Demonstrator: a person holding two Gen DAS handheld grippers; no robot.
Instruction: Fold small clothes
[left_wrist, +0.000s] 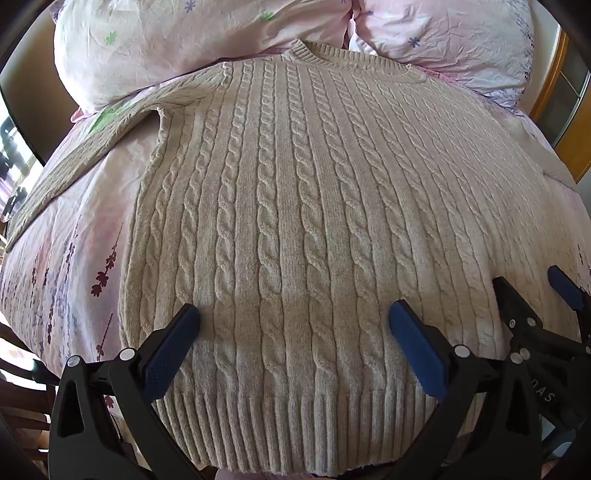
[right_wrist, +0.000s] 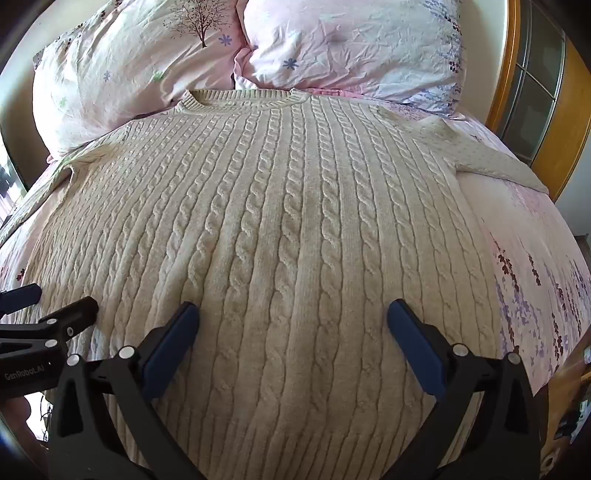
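jaws on both grippers spread wide, gripping nothing: left gripper (left_wrist: 294, 318) and right gripper (right_wrist: 293, 316) hover side by side over the lower body of the sweater (left_wrist: 295, 221), near its ribbed hem (left_wrist: 280, 424), whether the pads touch the knit cannot tell.

sweater lies face up, flat on the bed (left_wrist: 66, 229), collar (right_wrist: 240, 98) up against the pillows (right_wrist: 332, 44), left sleeve (left_wrist: 74, 162) spread out to the side, right sleeve (right_wrist: 491, 158) likewise. nothing folded yet, so judged at the very start.

doing it well: likely pick a sleeve or side edge first, pinch through both layers of thick knit near the seam, lift low, lay it across the body so edges line up straight, no bunching. cable knit is bulky and stretchy, so a shallow pinch may slip; hem corners should travel together with both grippers level.

counts: bed 1, sweater 1, pillows 2, sleeves 2, grippers 2.
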